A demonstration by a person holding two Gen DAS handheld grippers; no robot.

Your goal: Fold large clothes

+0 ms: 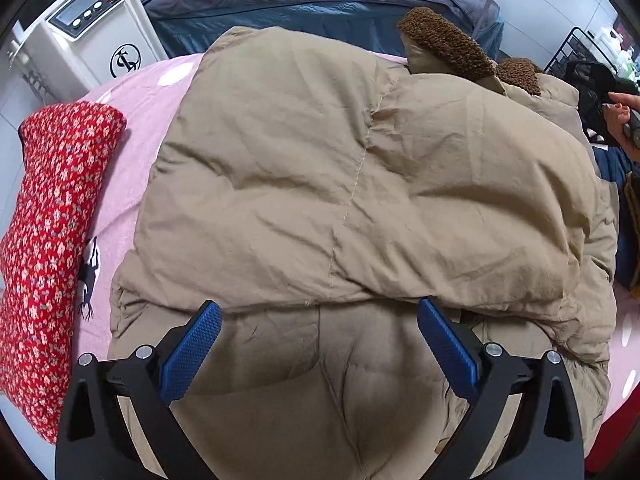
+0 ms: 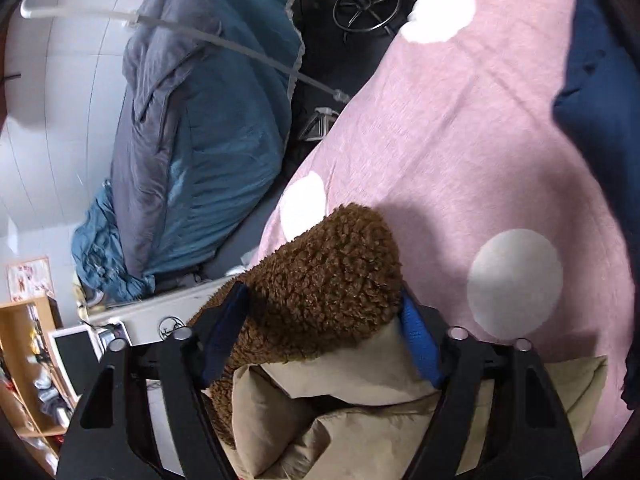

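Observation:
A large tan padded coat [image 1: 340, 184] lies partly folded on the pink sheet [image 1: 132, 152], its brown fleece collar [image 1: 448, 46] at the far right. My left gripper [image 1: 319, 340] is open just above the coat's near part, holding nothing. In the right wrist view the right gripper [image 2: 323, 332] stands wide around the brown fleece collar [image 2: 320, 280], with tan coat fabric [image 2: 360, 412] below it. The blue pads [image 2: 418, 340] sit at the collar's sides; I cannot tell whether they press it.
A red floral folded garment [image 1: 52, 240] lies left of the coat. A white machine [image 1: 88, 36] stands at the back left. A blue-grey duvet [image 2: 192, 128] lies beyond the bed. Dark blue cloth [image 2: 596, 80] lies at the right. A wooden shelf [image 2: 24, 360] stands low left.

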